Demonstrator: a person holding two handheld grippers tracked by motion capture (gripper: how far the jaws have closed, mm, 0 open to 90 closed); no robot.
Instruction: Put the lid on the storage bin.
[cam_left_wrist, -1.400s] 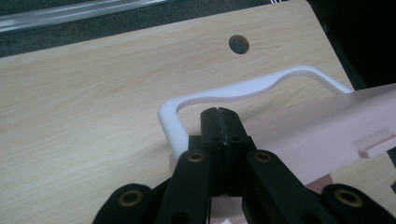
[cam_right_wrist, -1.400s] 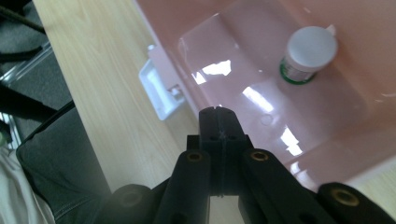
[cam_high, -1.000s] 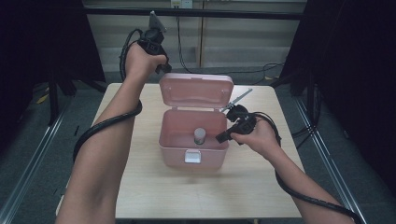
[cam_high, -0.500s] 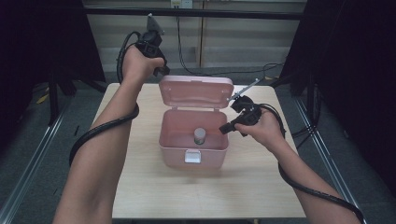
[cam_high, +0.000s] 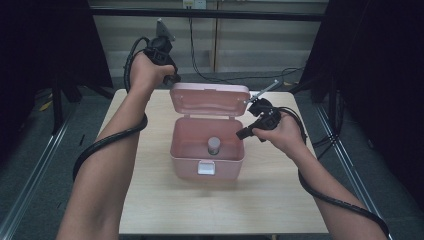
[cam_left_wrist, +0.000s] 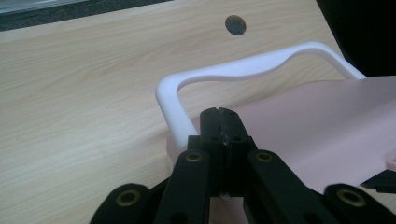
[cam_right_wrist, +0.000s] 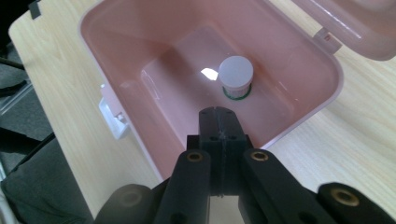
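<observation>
A: Left tongs (cam_left_wrist: 219, 114): what state, and what lies by them?
B: Jaws together, nothing between them. Just past their tips lies the pink lid (cam_left_wrist: 299, 121) of the box, with its white handle (cam_left_wrist: 243, 70) arching beyond; whether the tips touch the lid cannot be told. Seen from above, the left tongs (cam_high: 172, 80) sit at the lid's (cam_high: 210, 100) far left corner.

A: And the right tongs (cam_right_wrist: 219, 116)?
B: Also pressed together, empty. They hang over the open pink box (cam_right_wrist: 140, 51); ahead of and below the tips a small white-capped jar (cam_right_wrist: 236, 74) stands upright on the box floor.

A: Farther out?
B: From above, the right tongs (cam_high: 243, 133) are at the box's (cam_high: 205, 165) right rim, the jar (cam_high: 214, 146) to their left. The box rests on the tabletop (cam_high: 150, 200).
</observation>
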